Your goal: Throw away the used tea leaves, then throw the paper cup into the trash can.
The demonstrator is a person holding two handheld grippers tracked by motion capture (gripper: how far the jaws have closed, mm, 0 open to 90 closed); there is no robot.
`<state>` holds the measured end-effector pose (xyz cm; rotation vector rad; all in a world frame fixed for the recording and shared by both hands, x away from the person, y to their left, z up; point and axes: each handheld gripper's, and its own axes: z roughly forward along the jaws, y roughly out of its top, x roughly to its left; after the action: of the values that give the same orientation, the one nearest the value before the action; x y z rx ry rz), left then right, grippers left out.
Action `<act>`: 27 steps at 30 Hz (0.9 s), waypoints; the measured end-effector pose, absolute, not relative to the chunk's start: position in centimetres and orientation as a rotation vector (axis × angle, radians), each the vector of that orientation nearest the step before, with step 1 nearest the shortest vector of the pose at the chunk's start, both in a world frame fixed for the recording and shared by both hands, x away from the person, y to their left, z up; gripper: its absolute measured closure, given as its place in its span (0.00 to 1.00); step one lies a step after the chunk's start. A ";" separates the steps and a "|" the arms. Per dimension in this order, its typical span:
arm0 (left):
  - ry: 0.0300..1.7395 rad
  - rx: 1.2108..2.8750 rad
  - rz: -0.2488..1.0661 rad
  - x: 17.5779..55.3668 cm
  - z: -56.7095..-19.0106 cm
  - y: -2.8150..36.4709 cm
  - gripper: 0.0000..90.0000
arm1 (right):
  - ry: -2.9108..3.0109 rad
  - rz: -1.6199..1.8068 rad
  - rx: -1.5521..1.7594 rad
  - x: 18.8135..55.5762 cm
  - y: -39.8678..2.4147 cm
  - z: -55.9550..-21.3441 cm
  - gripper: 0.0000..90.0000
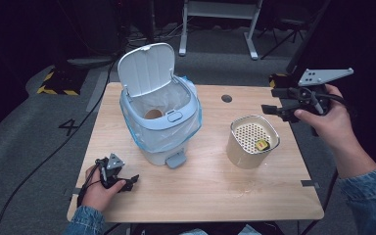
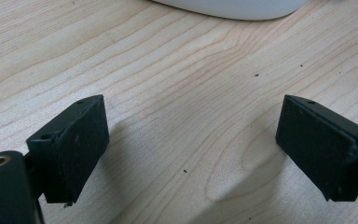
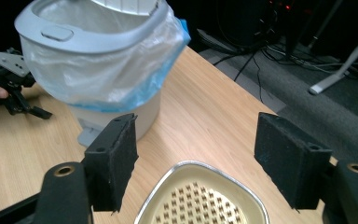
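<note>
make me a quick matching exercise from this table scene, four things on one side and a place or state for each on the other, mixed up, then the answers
Things:
1. bin lid
2. yellow item
3. left gripper
4. right gripper

Places or states:
A. low on the table's near left part, open
B. flipped up
C. raised above the table's right edge, open
D. on the perforated insert of the cream container

Pairs: 1-B, 2-D, 3-A, 4-C

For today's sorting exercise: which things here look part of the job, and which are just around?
Likely in use: open bin, its bag, beige container, yellow bit, left gripper, right gripper.
Just around: floor cables, desk legs.
</note>
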<state>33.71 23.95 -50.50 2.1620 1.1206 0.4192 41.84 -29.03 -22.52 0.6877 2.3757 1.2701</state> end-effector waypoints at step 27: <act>1.137 2.161 0.424 34.1 -50.5 23.7 0.07 | 2.336 1.175 0.925 37.6 -37.8 -32.0 0.29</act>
<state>34.11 23.73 -50.54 2.1610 1.1374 0.4244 37.65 -37.81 -31.97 0.9251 2.3361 1.1754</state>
